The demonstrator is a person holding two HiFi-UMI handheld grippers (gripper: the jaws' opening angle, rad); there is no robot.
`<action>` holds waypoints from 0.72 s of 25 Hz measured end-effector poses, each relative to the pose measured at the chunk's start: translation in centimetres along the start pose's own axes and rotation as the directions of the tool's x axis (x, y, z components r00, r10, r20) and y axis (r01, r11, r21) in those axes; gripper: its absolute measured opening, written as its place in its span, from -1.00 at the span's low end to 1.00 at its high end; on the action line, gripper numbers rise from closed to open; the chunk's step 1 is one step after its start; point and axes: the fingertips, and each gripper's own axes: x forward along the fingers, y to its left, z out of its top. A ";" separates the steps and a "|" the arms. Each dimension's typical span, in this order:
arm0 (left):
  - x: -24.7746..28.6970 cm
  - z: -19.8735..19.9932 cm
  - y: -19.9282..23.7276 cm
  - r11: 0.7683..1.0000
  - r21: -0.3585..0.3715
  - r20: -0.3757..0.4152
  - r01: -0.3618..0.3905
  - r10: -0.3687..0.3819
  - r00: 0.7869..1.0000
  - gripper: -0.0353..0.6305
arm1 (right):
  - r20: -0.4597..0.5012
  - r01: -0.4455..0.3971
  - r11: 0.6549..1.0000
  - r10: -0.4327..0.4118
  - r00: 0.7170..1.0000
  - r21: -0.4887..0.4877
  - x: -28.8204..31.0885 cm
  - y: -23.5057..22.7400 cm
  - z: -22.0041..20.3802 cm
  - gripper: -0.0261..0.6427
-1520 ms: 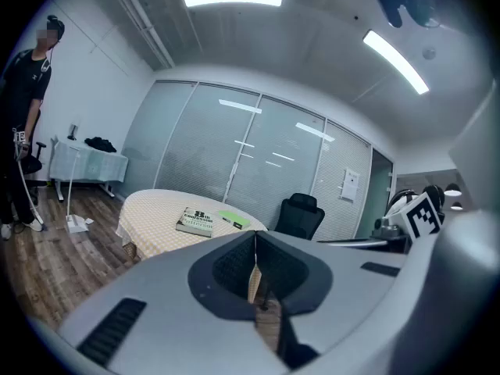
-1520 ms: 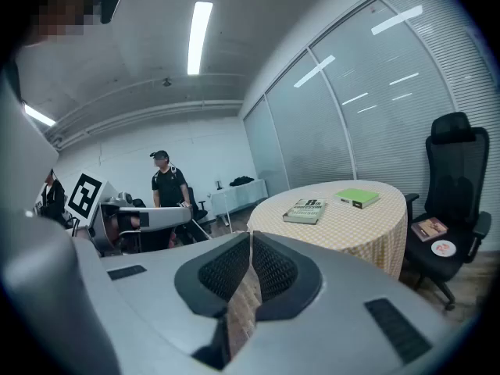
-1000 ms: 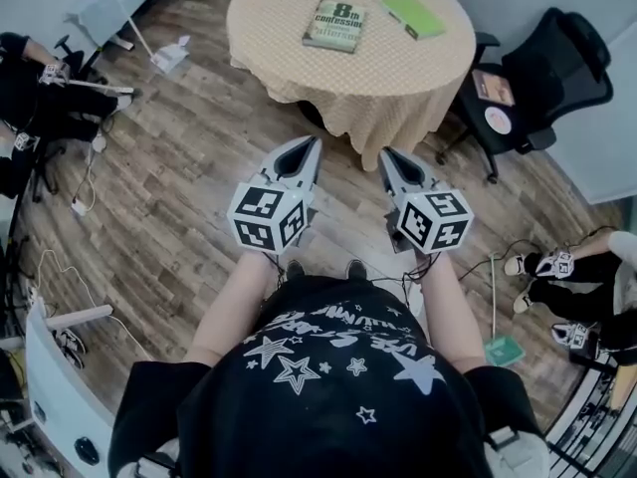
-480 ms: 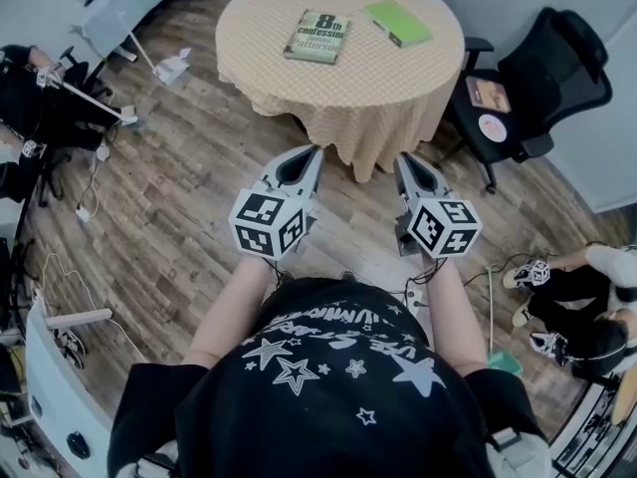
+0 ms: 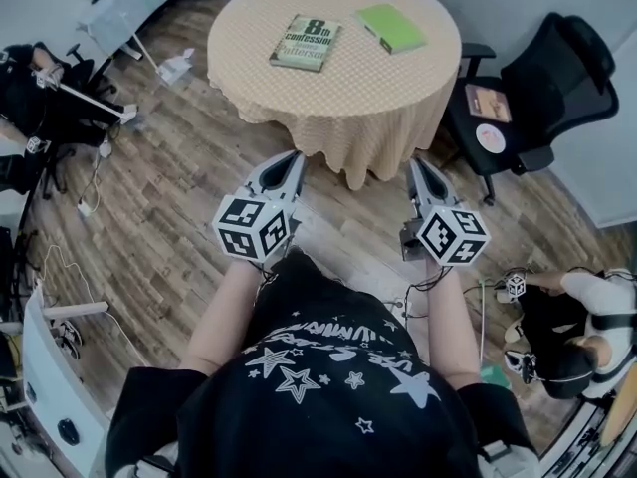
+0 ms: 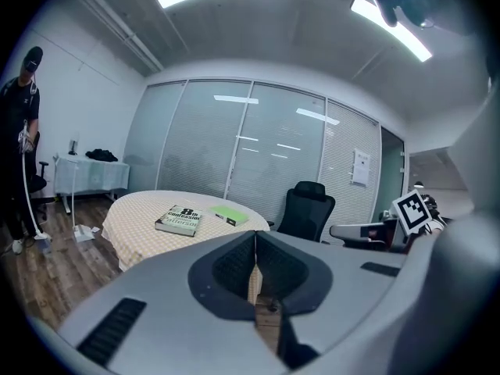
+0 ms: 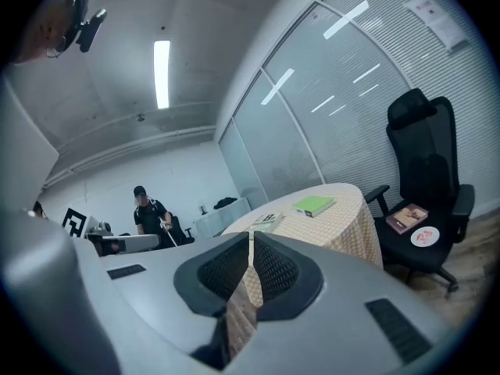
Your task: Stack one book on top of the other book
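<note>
Two books lie apart on a round table (image 5: 338, 98) with a tan checked cloth: a grey-green paperback with a large "8" (image 5: 304, 43) (image 6: 180, 219) (image 7: 266, 222) at the left and a thin bright green book (image 5: 390, 28) (image 6: 228, 216) (image 7: 315, 205) to its right. My left gripper (image 5: 294, 157) (image 6: 255, 244) and right gripper (image 5: 418, 163) (image 7: 251, 244) hang over the wooden floor just short of the table's near edge. Both point toward the table. Their jaws are shut with nothing between them.
A black office chair (image 5: 537, 88) holding a book and a disc stands right of the table. A person with grippers crouches at the lower right (image 5: 572, 332); another stands at the far left (image 5: 35, 88). Cables (image 5: 80, 197) trail over the floor at the left.
Both grippers have moved forward toward the table, which now sits closer and lower in the head view. The person at the lower right has shifted. Jaws stayed shut.
</note>
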 end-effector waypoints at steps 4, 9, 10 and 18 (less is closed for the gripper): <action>1.7 -0.6 -0.7 0.999 -0.022 -0.021 0.030 -0.031 0.999 -0.86 | 0.000 0.029 0.999 -0.029 1.000 0.023 0.1 -1.7 0.2 -0.82; 4.0 -0.9 -0.2 0.998 -0.027 -0.039 0.051 -0.052 0.998 -0.86 | -0.024 0.072 0.997 -0.071 0.997 0.029 1.1 -3.7 -0.1 -0.82; 4.6 -0.9 0.0 0.998 -0.030 -0.039 0.055 -0.056 0.998 -0.86 | -0.028 0.078 0.996 -0.077 0.997 0.032 1.5 -4.1 -0.1 -0.82; 10.4 0.8 2.8 0.994 -0.041 -0.056 0.100 -0.103 0.993 -0.86 | -0.054 0.110 0.993 -0.108 0.993 0.035 6.6 -6.0 1.5 -0.82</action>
